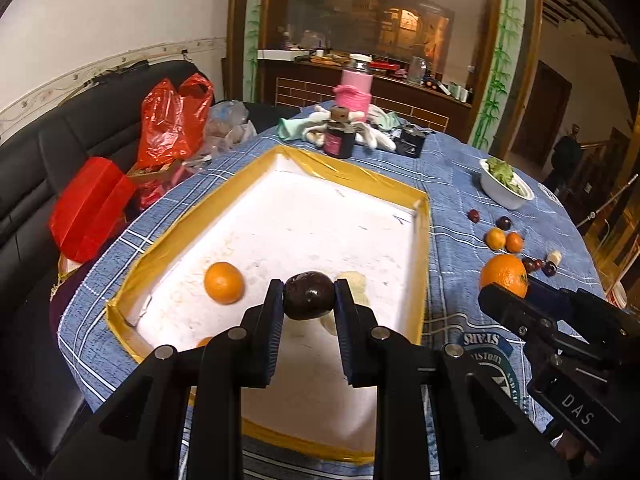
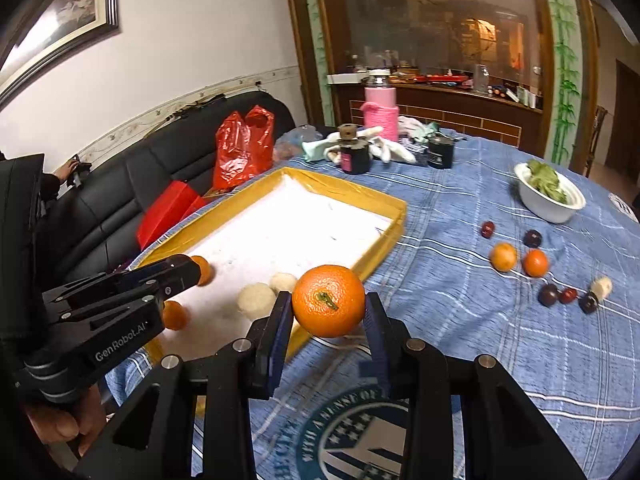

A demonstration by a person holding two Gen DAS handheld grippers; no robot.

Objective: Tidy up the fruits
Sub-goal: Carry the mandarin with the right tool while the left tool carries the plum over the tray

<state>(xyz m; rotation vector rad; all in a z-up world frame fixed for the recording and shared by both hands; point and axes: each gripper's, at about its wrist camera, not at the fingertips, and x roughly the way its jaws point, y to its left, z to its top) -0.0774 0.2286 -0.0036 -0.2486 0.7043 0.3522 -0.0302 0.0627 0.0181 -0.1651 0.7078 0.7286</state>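
Observation:
My left gripper (image 1: 309,295) is shut on a dark purple passion fruit (image 1: 309,294) and holds it above the white tray with yellow taped rim (image 1: 424,248). An orange (image 1: 224,283) lies in the tray. My right gripper (image 2: 328,307) is shut on a large orange (image 2: 329,301), held above the tablecloth just right of the tray's rim (image 2: 384,248). In the right wrist view the tray also holds two pale round fruits (image 2: 256,303) and two small oranges (image 2: 175,315). Loose plums and small oranges (image 2: 535,263) lie on the cloth to the right.
A white bowl of greens (image 2: 549,192) stands at the right. Dark jars (image 2: 354,154), a pink-sleeved bottle (image 2: 381,110) and white gloves sit at the table's far side. Red bags (image 2: 242,148) lie on a black sofa to the left.

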